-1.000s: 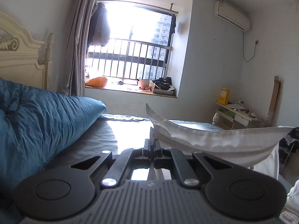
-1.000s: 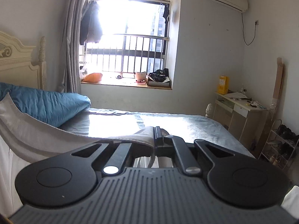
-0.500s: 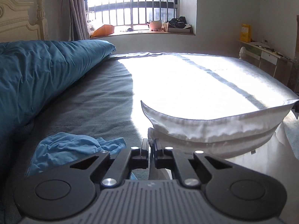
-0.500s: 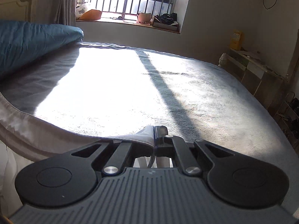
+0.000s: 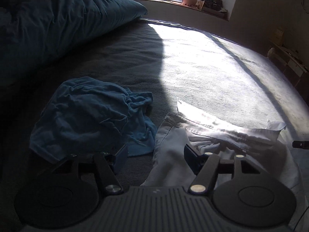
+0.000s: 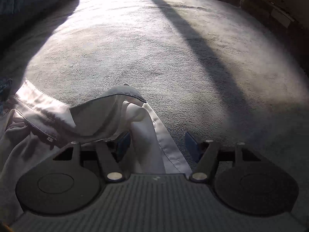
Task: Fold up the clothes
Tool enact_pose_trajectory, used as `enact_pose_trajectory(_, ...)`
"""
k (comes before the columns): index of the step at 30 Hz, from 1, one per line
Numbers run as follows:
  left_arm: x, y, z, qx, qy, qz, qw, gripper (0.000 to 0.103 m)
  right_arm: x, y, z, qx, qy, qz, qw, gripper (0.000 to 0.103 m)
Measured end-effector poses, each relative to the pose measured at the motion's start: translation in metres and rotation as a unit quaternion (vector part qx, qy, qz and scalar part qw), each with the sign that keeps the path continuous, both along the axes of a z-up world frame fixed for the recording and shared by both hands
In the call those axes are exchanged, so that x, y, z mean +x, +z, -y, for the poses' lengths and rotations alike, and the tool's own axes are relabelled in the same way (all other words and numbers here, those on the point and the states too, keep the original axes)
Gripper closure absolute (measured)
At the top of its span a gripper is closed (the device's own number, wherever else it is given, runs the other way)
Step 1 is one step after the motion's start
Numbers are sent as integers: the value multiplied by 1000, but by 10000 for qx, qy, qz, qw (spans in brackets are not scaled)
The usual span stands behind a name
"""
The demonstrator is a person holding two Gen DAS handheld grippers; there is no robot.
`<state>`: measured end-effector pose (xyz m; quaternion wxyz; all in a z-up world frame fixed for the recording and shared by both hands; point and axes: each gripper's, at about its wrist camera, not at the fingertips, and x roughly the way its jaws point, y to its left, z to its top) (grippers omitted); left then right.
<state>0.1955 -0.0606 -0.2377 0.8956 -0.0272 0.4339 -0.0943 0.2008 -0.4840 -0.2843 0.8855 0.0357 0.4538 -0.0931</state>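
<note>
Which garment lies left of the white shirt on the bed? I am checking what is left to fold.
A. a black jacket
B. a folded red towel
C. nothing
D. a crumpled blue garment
D: the left wrist view shows a crumpled blue garment on the bed, beside the white shirt.

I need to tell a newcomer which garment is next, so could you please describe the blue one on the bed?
Start at the grey bed, with its dark blue duvet along the left. In the shade just left of the white shirt lies the blue garment. Unlike the shirt, it is crumpled in a heap and has no collar.
</note>
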Motion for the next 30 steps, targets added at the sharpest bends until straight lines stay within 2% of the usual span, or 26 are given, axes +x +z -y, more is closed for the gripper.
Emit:
enact_pose_trajectory(4, -62, 34, -51, 111, 334, -276, 9990, 34, -71, 42, 23, 829, 12, 225, 9963, 40)
enact_pose_trajectory(7, -118, 45, -89, 91, 683, -707, 9951, 34, -128, 59, 20, 1650, 561, 121, 9846, 40)
enact_pose_trajectory(10, -171, 39, -105, -45, 825, -1177, 9896, 34, -171, 63, -12, 2475, 1248, -268, 9605, 40)
enact_pose_trajectory(12, -202, 27, -106, -374, 791, -1450, 9856, 35, -189, 59, -45, 2931, 1667, -593, 9396, 40)
enact_pose_trajectory(15, -242, -5, -94, -989, 597, -1901, 9750, 36, -207, 45, -109, 3273, 2296, -1082, 9102, 42)
enact_pose_trajectory(16, -251, -14, -87, -954, 558, -2005, 9734, 37, -211, 38, -130, 3333, 2475, -1252, 9011, 44)
enact_pose_trajectory(17, -260, -24, -80, -892, 526, -2103, 9721, 41, -215, 32, -154, 3337, 2649, -1410, 8936, 46)
enact_pose_trajectory(19, -276, -40, -66, -807, 408, -2190, 9715, 43, -216, 23, -192, 3150, 2895, -1497, 8914, 52)
enact_pose_trajectory(20, -282, -43, -60, -733, 366, -2105, 9742, 46, -215, 20, -208, 3068, 2983, -1511, 8911, 57)
enact_pose_trajectory(22, -290, -48, -50, -584, 426, -1928, 9786, 52, -208, 12, -234, 3010, 3114, -1537, 8882, 59)
enact_pose_trajectory(23, -293, -50, -47, -596, 429, -1883, 9794, 57, -204, 8, -245, 2913, 3173, -1583, 8885, 60)
enact_pose_trajectory(25, -297, -54, -39, -640, 427, -1803, 9806, 73, -195, 0, -273, 2573, 3461, -1729, 8855, 60)
enact_pose_trajectory(26, -299, -54, -35, -609, 382, -1742, 9821, 85, -192, -2, -286, 2388, 3600, -1719, 8853, 60)
enact_pose_trajectory(30, -310, -49, -20, -405, 132, -1385, 9894, 95, -181, -25, -333, 1643, 4051, -1936, 8783, 58)
